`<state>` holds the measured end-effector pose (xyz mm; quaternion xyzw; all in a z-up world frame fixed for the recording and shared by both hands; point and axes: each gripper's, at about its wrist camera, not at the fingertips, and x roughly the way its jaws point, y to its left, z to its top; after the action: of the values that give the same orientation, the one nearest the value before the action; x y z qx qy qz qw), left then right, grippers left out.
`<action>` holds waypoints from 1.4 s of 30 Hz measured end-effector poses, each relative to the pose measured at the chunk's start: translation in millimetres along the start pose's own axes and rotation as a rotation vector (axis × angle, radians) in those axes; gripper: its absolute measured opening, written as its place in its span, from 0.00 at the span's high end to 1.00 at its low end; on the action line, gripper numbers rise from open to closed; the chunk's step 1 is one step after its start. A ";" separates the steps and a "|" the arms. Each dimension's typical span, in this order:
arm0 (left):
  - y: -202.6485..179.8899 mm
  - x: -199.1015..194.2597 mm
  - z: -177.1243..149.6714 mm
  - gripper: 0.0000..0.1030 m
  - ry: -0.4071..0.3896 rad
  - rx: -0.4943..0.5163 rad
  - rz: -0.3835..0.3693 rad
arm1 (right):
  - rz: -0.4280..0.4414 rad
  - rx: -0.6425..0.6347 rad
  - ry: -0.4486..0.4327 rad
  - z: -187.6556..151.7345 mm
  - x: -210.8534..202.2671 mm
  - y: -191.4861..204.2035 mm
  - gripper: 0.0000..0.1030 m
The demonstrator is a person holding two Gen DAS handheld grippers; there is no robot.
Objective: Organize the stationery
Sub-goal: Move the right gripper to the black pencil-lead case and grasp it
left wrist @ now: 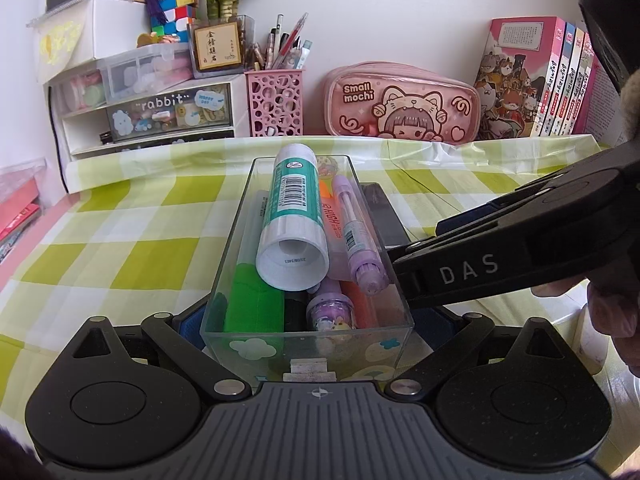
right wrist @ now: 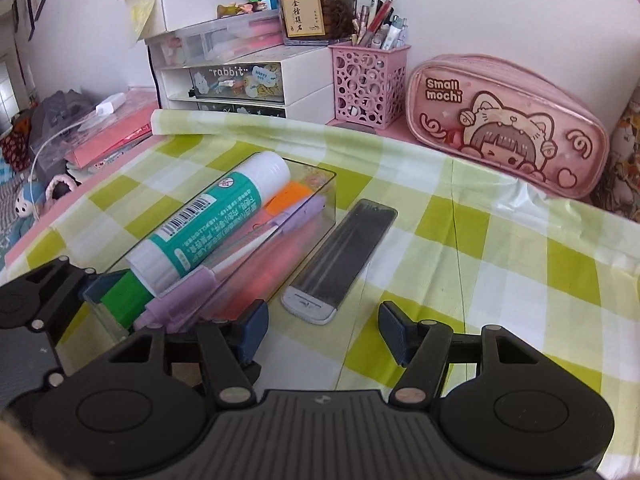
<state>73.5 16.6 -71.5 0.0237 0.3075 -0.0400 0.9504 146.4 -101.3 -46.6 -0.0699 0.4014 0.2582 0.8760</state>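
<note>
Left gripper (left wrist: 308, 320) jaws clamp the clear tray (left wrist: 308, 336); right gripper (right wrist: 320, 330) jaws open, empty.
Only the right wrist view shows one lead case (right wrist: 340, 256) beside it.

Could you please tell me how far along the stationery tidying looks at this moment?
Mostly done: the glue stick, green highlighter and purple pens lie in the clear tray. In hand: the left gripper clamps the tray's near end. Left: the grey lead case lies beside the tray, with the open right gripper before it.
</note>
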 end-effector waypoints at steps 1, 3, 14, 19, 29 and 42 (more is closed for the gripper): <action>0.0 0.0 0.0 0.08 0.000 0.000 0.000 | -0.002 -0.001 -0.005 0.3 1.2 -1.7 0.43; 0.0 0.0 0.0 0.08 0.000 0.000 0.000 | -0.012 0.019 -0.016 -0.6 1.4 -6.3 0.43; -0.5 0.1 0.1 0.08 -0.001 0.002 0.001 | -0.095 0.120 -0.014 -9.2 -10.6 -37.7 0.43; -0.5 0.0 0.0 0.08 -0.001 0.002 0.001 | -0.030 0.020 -0.019 -7.0 -4.7 -15.9 0.43; -1.3 -0.5 0.2 0.08 0.000 -0.001 -0.001 | -0.038 -0.004 -0.058 -2.9 4.7 -9.7 0.70; -0.7 -0.7 0.6 0.08 0.000 -0.001 -0.001 | -0.068 0.034 0.070 -26.7 -37.2 -22.6 0.70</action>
<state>73.2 16.0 -70.6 0.0234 0.3074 -0.0402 0.9504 119.8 -144.2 -38.9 -0.0775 0.4334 0.2188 0.8708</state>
